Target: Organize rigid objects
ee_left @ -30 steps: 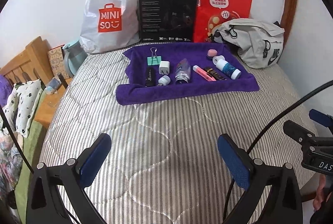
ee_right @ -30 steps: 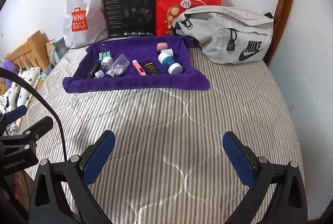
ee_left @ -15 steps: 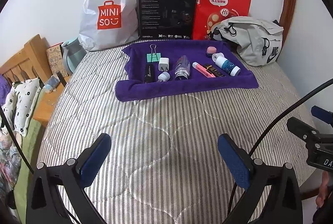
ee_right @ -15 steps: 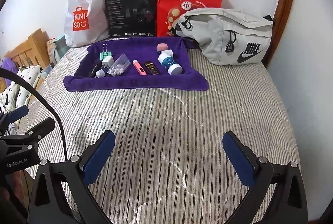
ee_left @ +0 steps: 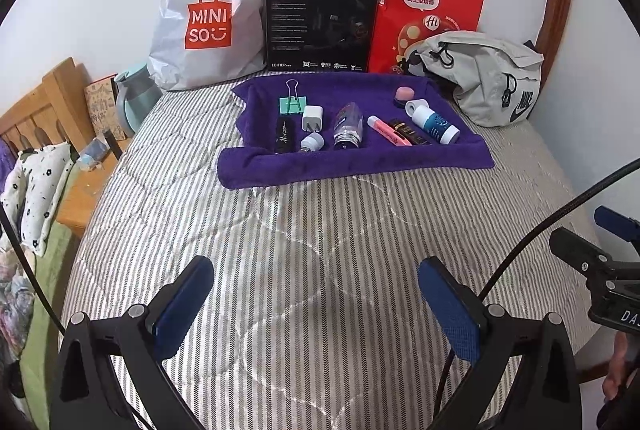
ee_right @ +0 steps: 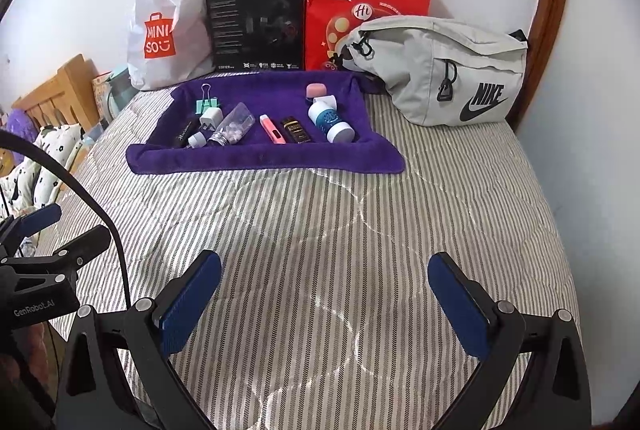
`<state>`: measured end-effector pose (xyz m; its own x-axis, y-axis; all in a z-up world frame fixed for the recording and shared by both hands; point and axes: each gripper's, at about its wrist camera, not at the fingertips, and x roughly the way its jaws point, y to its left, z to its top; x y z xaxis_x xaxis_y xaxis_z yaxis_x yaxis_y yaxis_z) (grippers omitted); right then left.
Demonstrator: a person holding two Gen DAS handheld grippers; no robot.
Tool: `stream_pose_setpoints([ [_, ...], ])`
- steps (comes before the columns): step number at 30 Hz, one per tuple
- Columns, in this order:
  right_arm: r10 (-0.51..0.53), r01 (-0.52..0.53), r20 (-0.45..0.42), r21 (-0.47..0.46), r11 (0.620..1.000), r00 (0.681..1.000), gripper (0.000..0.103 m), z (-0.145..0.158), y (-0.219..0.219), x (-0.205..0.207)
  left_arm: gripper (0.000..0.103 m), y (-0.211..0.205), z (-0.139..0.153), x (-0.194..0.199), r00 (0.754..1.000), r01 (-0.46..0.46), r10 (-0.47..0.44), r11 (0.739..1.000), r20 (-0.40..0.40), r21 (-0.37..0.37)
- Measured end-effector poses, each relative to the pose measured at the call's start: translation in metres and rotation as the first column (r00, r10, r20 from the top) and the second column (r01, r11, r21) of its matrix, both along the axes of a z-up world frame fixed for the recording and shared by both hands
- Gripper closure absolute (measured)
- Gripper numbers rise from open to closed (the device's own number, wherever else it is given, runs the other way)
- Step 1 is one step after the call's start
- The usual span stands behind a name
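A purple towel (ee_left: 352, 164) (ee_right: 264, 162) lies at the far end of the striped bed with several small items on it: a green binder clip (ee_left: 291, 102), a white charger (ee_left: 312, 118), a clear bottle (ee_left: 349, 126), a pink marker (ee_left: 388, 131), a white-and-blue bottle (ee_left: 434, 121) (ee_right: 331, 120) and a pink-topped jar (ee_left: 404, 95). My left gripper (ee_left: 316, 304) hovers open over the near bedspread, well short of the towel. My right gripper (ee_right: 324, 302) is likewise open and holds nothing.
Against the back wall stand a white Miniso bag (ee_left: 204, 18), a black box (ee_left: 320, 18) and a red paper bag (ee_left: 430, 10). A grey waist bag (ee_right: 440, 70) lies right of the towel. A wooden nightstand (ee_left: 86, 190) and headboard sit at left.
Both views have shifted slightly, so the towel and bags sit a little differently in frame. Both grippers stay open, and nothing on the towel has moved.
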<state>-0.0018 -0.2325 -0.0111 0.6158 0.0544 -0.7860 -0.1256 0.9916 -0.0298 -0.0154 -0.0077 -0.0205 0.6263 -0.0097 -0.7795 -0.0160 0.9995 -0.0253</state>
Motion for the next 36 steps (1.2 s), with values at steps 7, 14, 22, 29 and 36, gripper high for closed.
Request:
stream_pose_setpoints([
  [7, -0.003, 0.003, -0.001, 0.001, 1.0, 1.0, 0.001, 0.0001, -0.0007, -0.0004, 0.0, -0.0005, -0.0035, 0.0013, 1.0, -0.001, 0.001, 1.0, -0.011, 0.015],
  [14, 0.0, 0.0, 0.001, 0.001, 1.0, 1.0, 0.001, 0.0001, -0.0003, -0.0012, 0.0, 0.0021, -0.0038, 0.0011, 1.0, -0.007, 0.008, 1.0, -0.011, 0.017],
  [22, 0.006, -0.006, -0.003, -0.003, 1.0, 1.0, 0.001, -0.0005, 0.0015, -0.0017, 0.0, 0.003, -0.0037, 0.0003, 1.0, -0.009, 0.009, 1.0, -0.015, 0.025],
  [29, 0.007, -0.007, 0.0, -0.004, 1.0, 1.0, 0.001, -0.0001, 0.0022, -0.0032, 0.0, 0.0025, -0.0035, -0.0003, 1.0, -0.008, 0.008, 1.0, -0.016, 0.027],
  [36, 0.01, -0.01, -0.009, -0.004, 1.0, 1.0, 0.001, -0.0026, 0.0026, -0.0027, 0.0, 0.0006, -0.0035, -0.0005, 1.0, -0.004, 0.004, 0.999, -0.015, 0.031],
])
